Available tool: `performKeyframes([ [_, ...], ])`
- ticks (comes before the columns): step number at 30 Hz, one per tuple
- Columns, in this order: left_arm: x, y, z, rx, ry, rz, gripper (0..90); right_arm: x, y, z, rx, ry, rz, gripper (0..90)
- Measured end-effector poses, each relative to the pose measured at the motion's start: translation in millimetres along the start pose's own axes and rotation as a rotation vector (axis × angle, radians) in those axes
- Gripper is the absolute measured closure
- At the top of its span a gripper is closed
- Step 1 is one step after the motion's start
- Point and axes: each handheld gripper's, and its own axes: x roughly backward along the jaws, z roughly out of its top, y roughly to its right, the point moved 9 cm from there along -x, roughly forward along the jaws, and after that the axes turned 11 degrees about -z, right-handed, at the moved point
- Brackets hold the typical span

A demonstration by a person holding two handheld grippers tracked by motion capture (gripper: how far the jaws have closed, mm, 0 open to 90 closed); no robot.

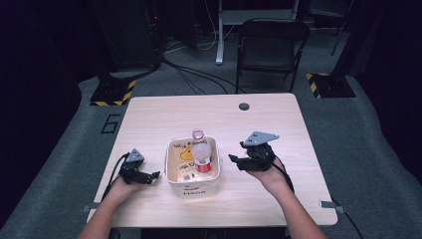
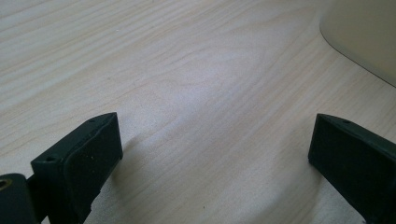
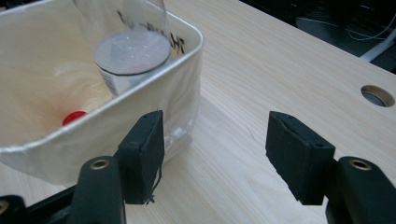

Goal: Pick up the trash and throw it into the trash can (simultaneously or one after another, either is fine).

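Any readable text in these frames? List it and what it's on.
"6": marked on the floor left of the table.
Print on the bin front: too blurred, perhaps "Hana".
Writing inside the bin, by a duck picture: unreadable.
Bottle label and barcode: too small.

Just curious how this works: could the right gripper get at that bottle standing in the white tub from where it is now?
Probably yes. The right gripper sits beside the tub with its jaws open and empty, bare table between them. The bottle rises above the tub's rim, so its upper part looks free to reach; the tub wall screens only its lower part.

open tool [image 3: 212, 154] beside white bin [image 3: 140, 116]
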Motion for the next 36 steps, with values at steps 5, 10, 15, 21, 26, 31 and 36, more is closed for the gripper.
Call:
performKeyframes([
  [5,0.0,-0.1,0.1,-0.002,0.000,0.001,2.6,-2.1,5.8,-9.6,-0.022,-0.006,-0.007,37.7],
  [10,0.0,-0.2,0.1,-0.003,0.000,0.001,2.6,-6.5,12.2,-20.0,-0.048,-0.014,-0.016,38.1],
  [15,-0.1,0.0,0.1,0.000,0.001,0.000,2.6,-12.7,17.9,-29.6,-0.078,-0.018,-0.025,37.5],
  [21,-0.1,-0.1,0.0,-0.001,0.000,0.000,2.6,-21.7,23.0,-45.3,-0.100,-0.043,-0.026,36.8],
  [26,-0.2,0.2,0.1,0.002,0.002,0.000,2.6,-26.3,30.6,-57.2,-0.130,-0.070,-0.039,36.4],
  [31,-0.2,0.2,0.0,0.002,0.002,0.000,2.6,-30.0,36.2,-66.7,-0.171,-0.087,-0.043,36.1],
  [36,-0.2,0.3,0.0,0.003,0.001,0.002,2.6,-35.9,41.3,-82.4,-0.214,-0.119,-0.058,35.5],
])
